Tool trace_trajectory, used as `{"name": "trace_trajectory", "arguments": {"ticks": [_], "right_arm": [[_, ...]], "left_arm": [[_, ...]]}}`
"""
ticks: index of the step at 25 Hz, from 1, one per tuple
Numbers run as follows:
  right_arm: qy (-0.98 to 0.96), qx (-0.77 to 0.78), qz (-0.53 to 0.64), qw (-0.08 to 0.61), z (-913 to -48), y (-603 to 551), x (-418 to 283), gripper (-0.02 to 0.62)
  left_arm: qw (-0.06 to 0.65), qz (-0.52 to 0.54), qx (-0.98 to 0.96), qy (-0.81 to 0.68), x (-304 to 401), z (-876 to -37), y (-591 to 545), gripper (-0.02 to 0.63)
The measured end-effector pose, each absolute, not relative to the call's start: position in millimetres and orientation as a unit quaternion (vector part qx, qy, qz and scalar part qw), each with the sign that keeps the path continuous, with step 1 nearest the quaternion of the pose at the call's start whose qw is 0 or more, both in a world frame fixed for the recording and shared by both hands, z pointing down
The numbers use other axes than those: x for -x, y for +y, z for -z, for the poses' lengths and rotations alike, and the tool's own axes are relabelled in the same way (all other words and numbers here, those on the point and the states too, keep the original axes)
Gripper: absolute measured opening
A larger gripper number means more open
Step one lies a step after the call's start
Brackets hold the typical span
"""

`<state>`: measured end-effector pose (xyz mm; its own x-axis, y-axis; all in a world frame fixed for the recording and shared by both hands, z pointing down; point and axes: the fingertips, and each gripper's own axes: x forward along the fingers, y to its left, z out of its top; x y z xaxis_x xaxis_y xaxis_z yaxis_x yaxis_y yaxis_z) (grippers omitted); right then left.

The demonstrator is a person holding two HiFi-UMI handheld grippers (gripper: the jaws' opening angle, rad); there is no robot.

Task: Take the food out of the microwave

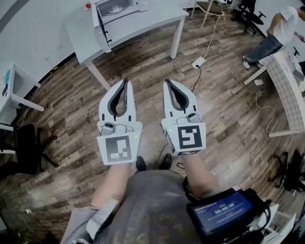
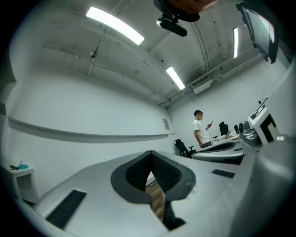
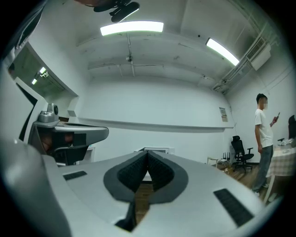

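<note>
White walls (image 3: 152,106) enclose a wood-plank floor (image 1: 228,105) under strip lights (image 3: 132,28).

two hand-held grippers (image 1: 125,81) (image 1: 167,82), one open microwave (image 1: 102,26), one bystander (image 1: 281,33).

Microwave (image 1: 125,8): top cut off by the upper edge of the head view.
Pale round item (image 1: 114,8) inside it: too small to identify.
Person (image 1: 279,33): head beyond the edge.
Red object (image 1: 87,6) on table (image 1: 143,25): too small to tell.
</note>
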<state>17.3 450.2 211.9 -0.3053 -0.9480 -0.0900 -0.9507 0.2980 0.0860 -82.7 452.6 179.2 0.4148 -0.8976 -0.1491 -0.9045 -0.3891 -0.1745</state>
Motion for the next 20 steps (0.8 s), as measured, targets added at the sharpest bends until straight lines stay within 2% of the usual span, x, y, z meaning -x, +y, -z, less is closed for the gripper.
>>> {"name": "trace_trajectory", "arguments": {"ticks": [20], "right_arm": [[0.810, 0.581, -0.069, 0.023, -210.6, 458.2, -14.1, 0.008]], "left_arm": [[0.127, -0.022, 0.831, 0.541, 87.0, -169.8, 460.0, 0.008]]}}
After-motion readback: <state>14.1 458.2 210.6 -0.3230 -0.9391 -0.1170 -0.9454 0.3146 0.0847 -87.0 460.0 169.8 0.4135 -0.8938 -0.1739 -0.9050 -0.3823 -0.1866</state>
